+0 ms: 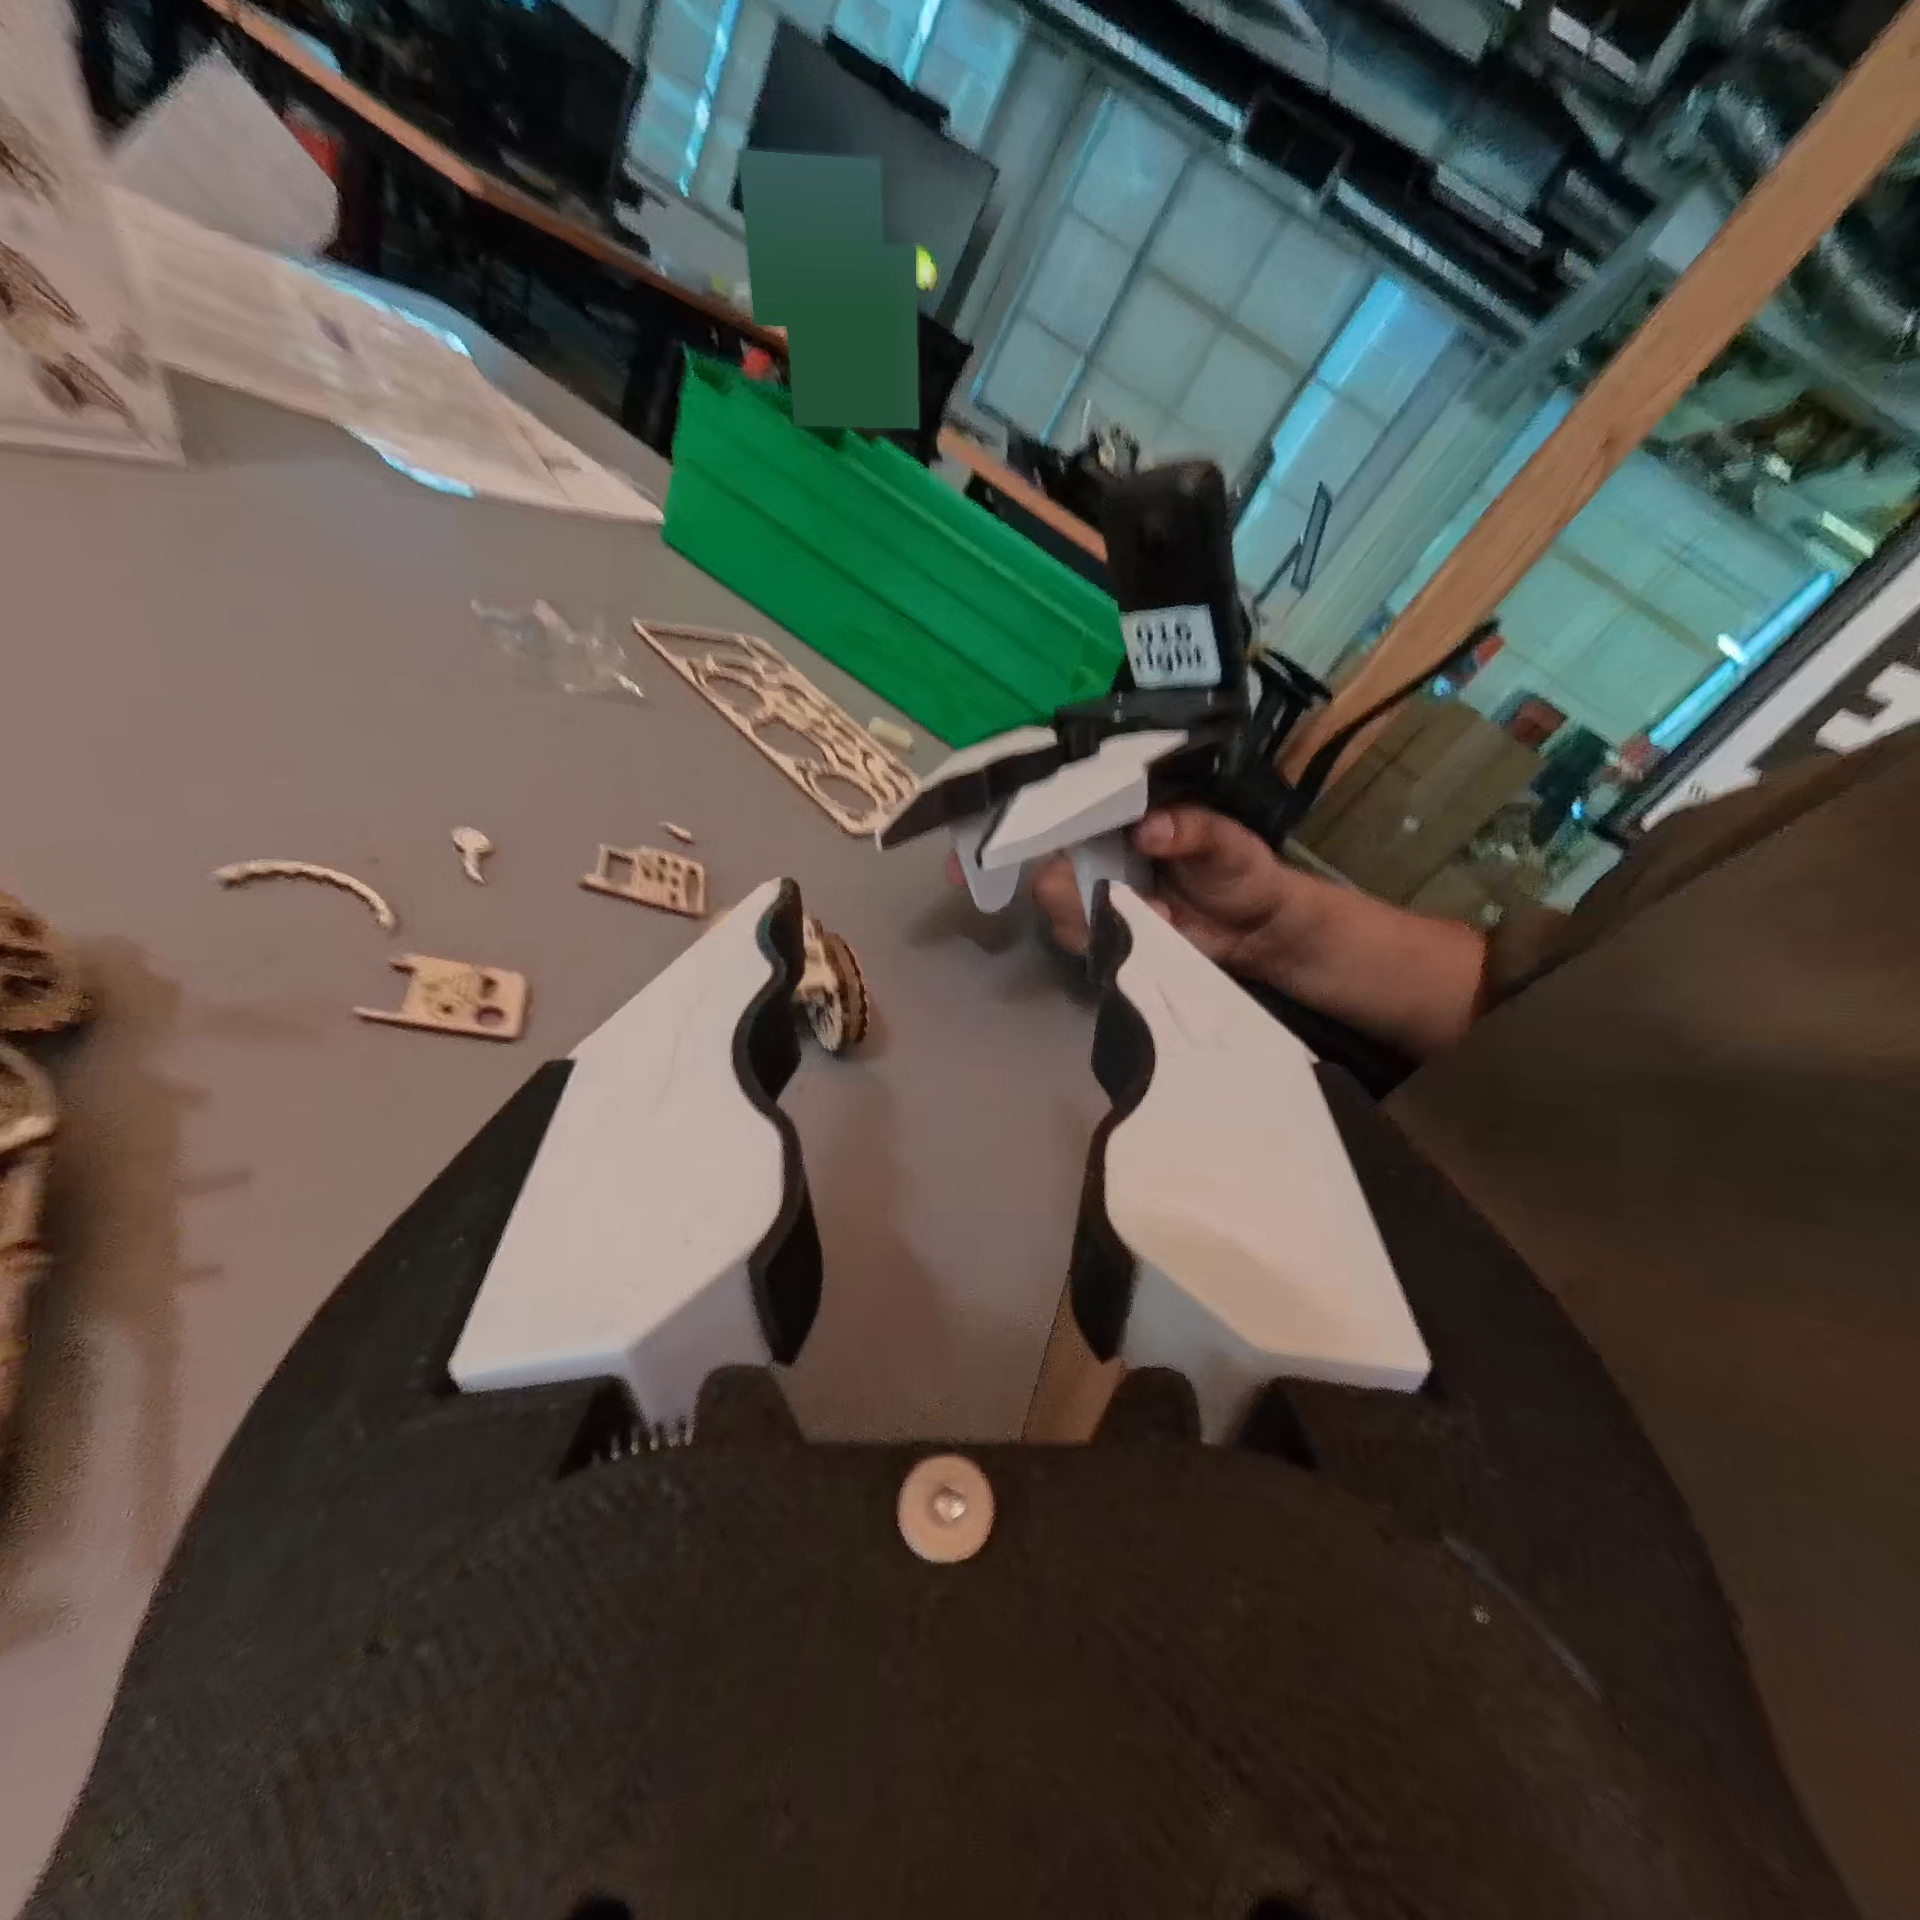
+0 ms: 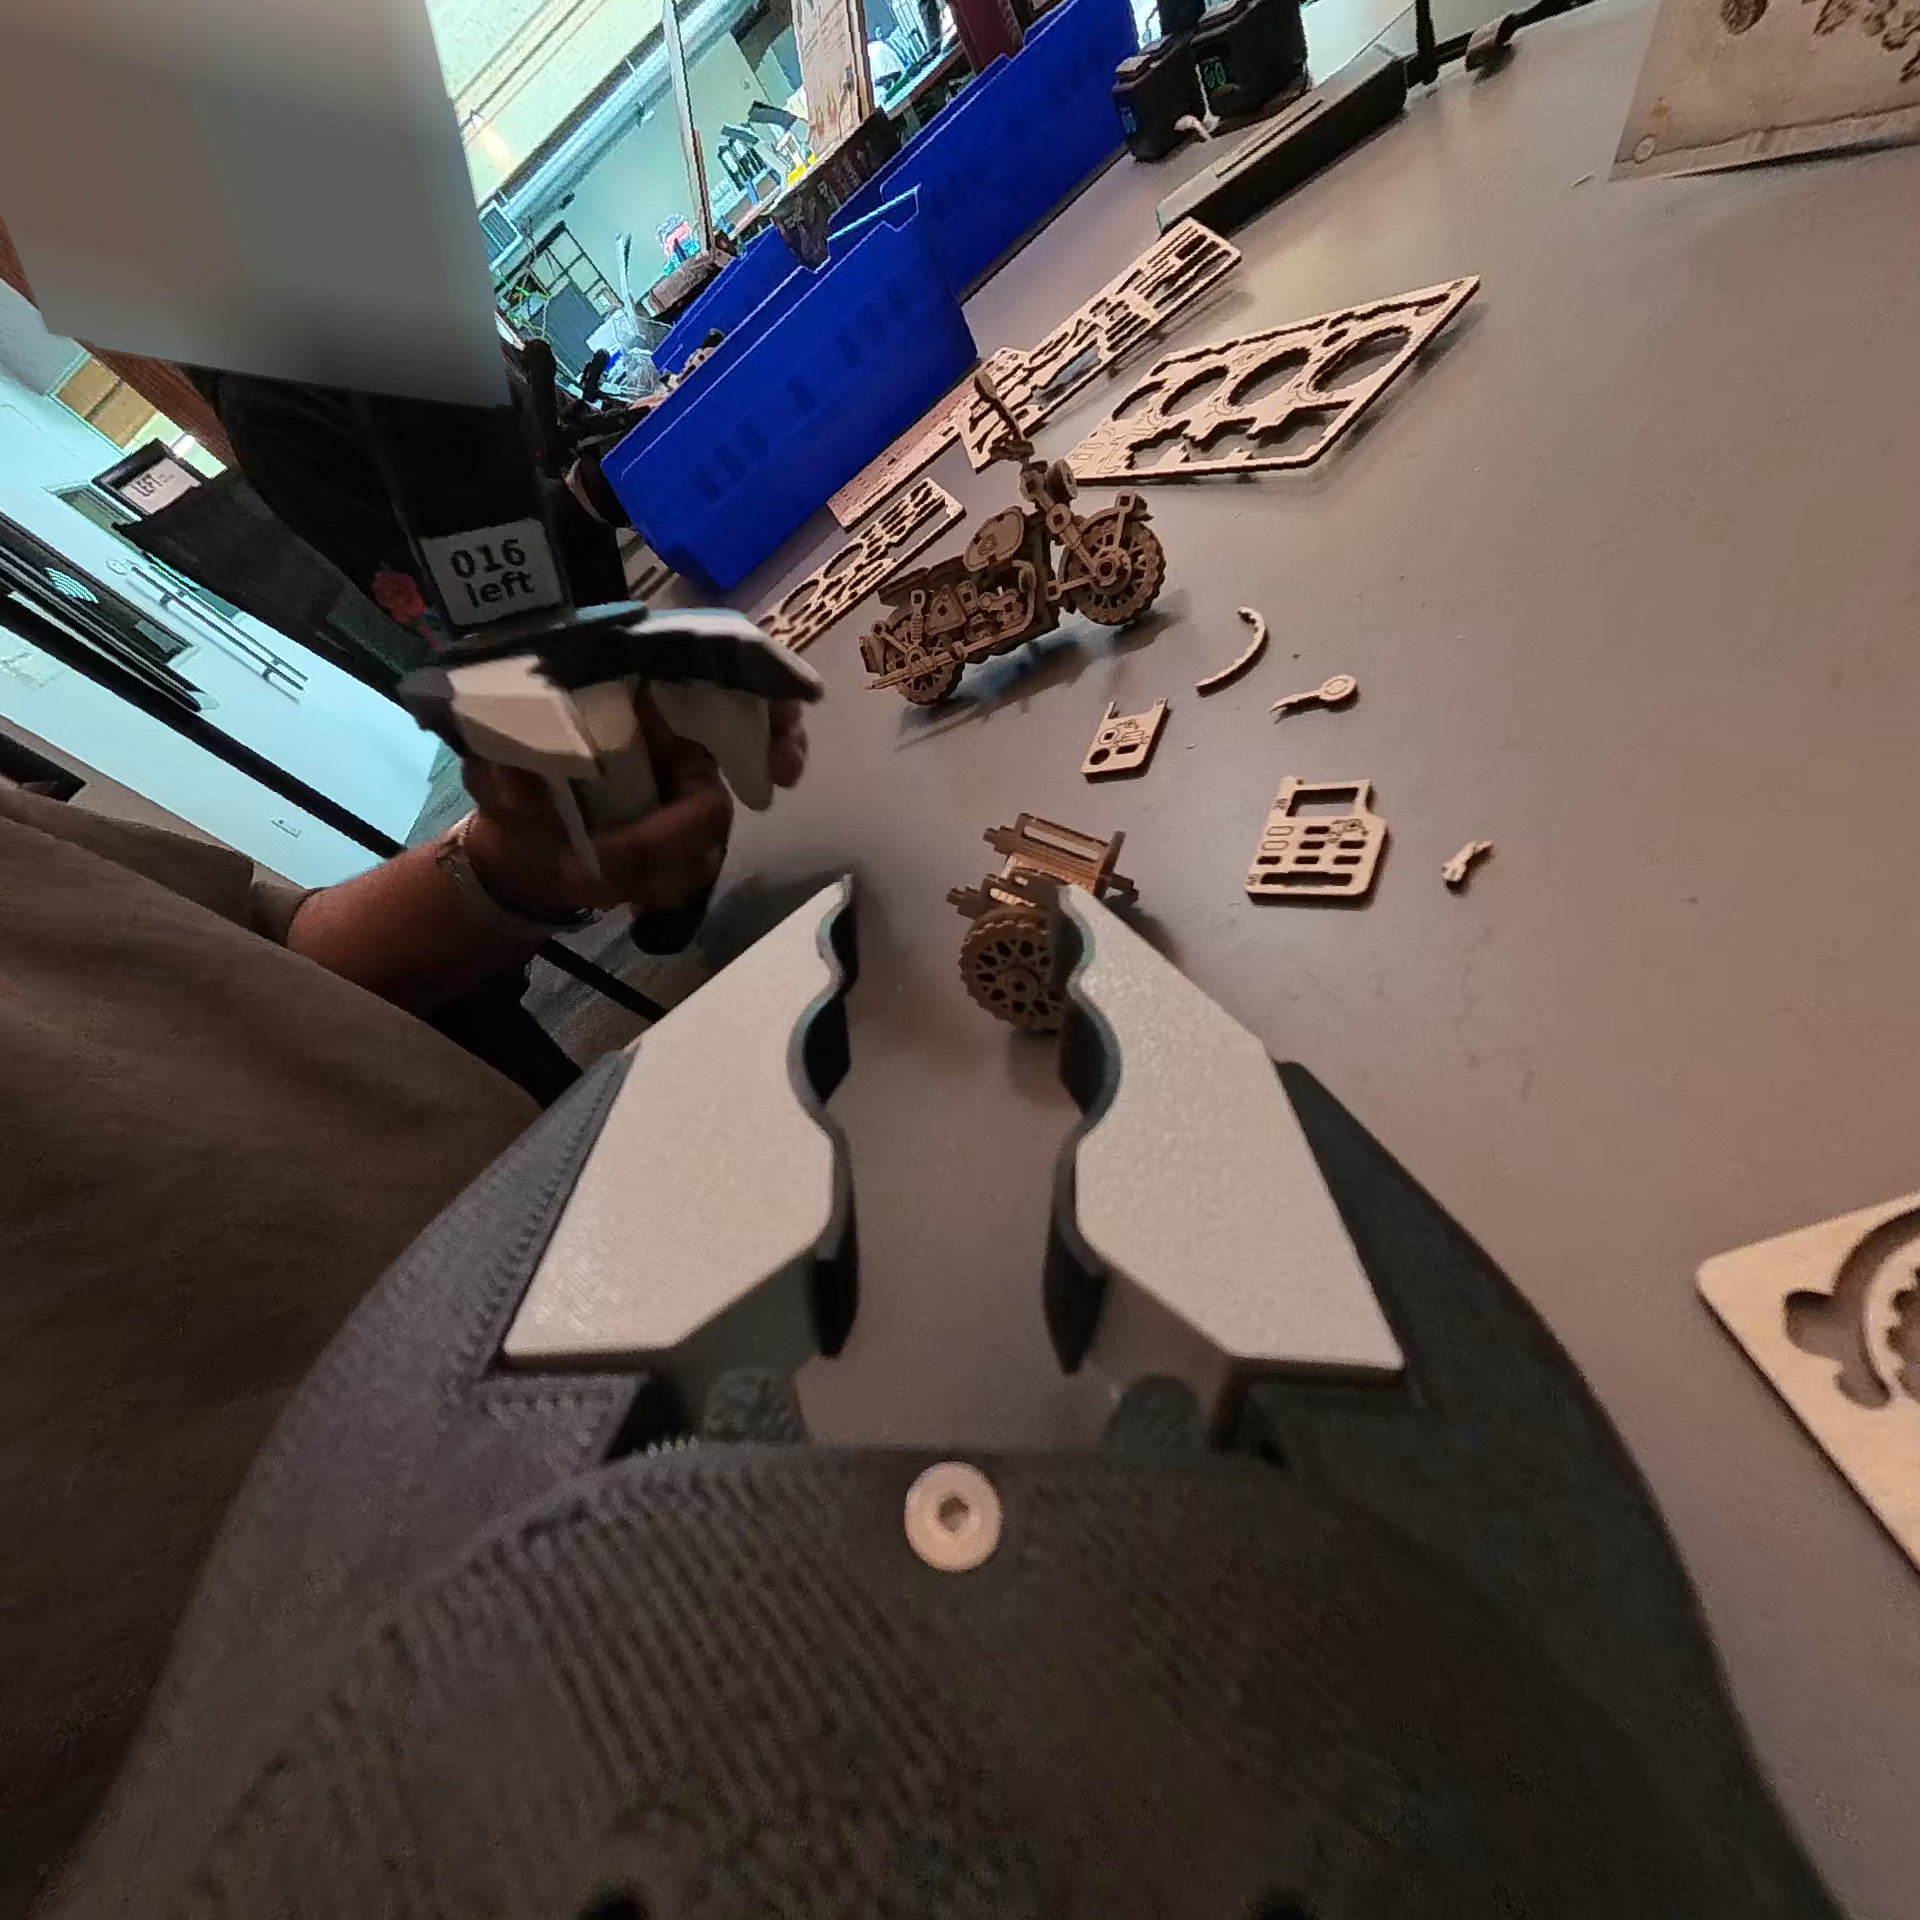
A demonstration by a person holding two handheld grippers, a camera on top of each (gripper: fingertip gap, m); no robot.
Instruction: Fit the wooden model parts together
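Left gripper [image 1: 940,914] fingers spread, empty, above desk [image 1: 312,675]. Wheel subassembly [image 2: 1023,925] sits on desk just past right gripper [image 2: 961,904], partly behind its right finger [image 2: 1153,1049]; fingers apart, holding nothing. Motorcycle model [image 2: 1018,592] farther back.

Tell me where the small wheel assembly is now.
In the right wrist view, the wheel assembly stands on the table just ahead of the open right claw, nearer than the motorcycle.

One wooden motorcycle [image 2: 1013,587], one wheeled sub-assembly [image 2: 1023,925], two slotted plates [image 2: 1317,840], one curved strip [image 2: 1236,652], two hand-held grippers [image 2: 956,935].
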